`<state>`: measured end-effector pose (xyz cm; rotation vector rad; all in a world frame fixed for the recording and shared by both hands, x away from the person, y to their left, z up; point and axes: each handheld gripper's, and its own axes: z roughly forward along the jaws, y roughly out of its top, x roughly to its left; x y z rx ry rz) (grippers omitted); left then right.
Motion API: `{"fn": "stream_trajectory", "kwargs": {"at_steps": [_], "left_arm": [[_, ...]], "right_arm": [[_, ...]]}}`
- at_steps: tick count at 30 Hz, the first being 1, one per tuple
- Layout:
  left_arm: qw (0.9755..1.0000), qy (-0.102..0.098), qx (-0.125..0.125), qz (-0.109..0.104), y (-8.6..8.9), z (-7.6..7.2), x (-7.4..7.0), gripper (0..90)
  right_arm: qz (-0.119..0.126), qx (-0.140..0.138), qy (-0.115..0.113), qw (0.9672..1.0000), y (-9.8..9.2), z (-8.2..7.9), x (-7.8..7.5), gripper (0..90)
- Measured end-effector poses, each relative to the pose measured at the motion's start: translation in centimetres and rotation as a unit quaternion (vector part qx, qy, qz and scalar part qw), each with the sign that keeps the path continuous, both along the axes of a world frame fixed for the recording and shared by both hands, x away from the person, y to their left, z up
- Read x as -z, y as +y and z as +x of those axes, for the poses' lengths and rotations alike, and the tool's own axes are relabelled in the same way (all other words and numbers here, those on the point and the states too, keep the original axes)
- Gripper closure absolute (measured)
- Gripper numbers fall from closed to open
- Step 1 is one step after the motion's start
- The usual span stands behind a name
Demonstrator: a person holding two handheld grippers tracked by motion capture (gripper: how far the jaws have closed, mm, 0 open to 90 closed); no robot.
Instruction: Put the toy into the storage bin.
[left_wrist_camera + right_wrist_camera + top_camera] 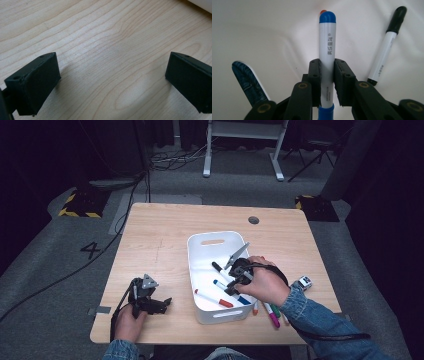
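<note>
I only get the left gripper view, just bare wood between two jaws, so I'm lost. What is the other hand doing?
Observer: The right tool is shut on a blue marker, inside a white bin.
Operator: Anything else in that bin?
Observer: Yes, a black marker and a red marker lie on its floor.
Operator: Any markers left outside?
Observer: A few lie on the table beside the bin's right front corner, among them a pink marker.
</note>
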<state>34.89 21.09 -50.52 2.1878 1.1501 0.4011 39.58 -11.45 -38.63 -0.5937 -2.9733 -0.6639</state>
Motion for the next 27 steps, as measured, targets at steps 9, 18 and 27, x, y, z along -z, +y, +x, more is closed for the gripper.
{"fn": "stream_trajectory", "kwargs": {"at_steps": [9,18,27], "left_arm": [[1.0,0.0,0.0,0.0,0.0,0.0,0.0,0.0],[1.0,0.0,0.0,0.0,0.0,0.0,0.0,0.0],[1.0,0.0,0.0,0.001,0.0,0.0,0.0,0.0]], "right_arm": [[0.069,0.011,-0.039,0.9968,-0.6,0.1,-1.3,50.0],[0.106,0.059,-0.056,0.991,-3.4,0.7,-4.0,50.8],[0.134,0.097,-0.068,0.9839,-6.6,1.2,-5.0,49.2]]}}
